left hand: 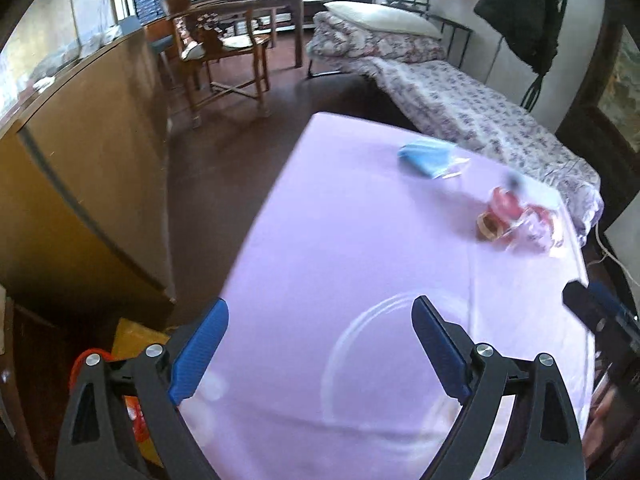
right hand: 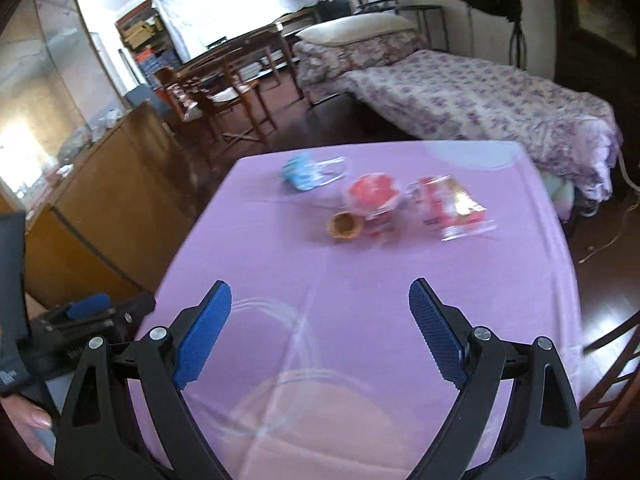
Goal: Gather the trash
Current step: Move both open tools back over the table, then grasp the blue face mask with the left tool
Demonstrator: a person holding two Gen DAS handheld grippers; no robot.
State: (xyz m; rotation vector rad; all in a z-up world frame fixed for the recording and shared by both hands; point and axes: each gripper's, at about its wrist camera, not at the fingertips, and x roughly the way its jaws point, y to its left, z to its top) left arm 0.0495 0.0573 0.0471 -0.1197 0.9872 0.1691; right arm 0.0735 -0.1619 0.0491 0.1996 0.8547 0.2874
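Note:
Trash lies at the far end of a table with a lilac cloth (left hand: 340, 240) (right hand: 360, 280). There is a blue face mask (left hand: 428, 157) (right hand: 308, 173), a small brown paper cup (left hand: 489, 227) (right hand: 345, 225), a red and clear crumpled wrapper (left hand: 508, 204) (right hand: 373, 192) and a red and clear plastic packet (left hand: 538, 226) (right hand: 454, 208). My left gripper (left hand: 320, 344) is open and empty over the near left part of the table. My right gripper (right hand: 320, 328) is open and empty over the near end. Both are well short of the trash.
A wooden cabinet (left hand: 88, 152) stands left of the table. A bed with a floral cover (right hand: 480, 100) lies beyond on the right. Wooden chairs and a table (left hand: 224, 40) stand at the back. An orange and yellow object (left hand: 128, 344) lies low beside the table's left edge.

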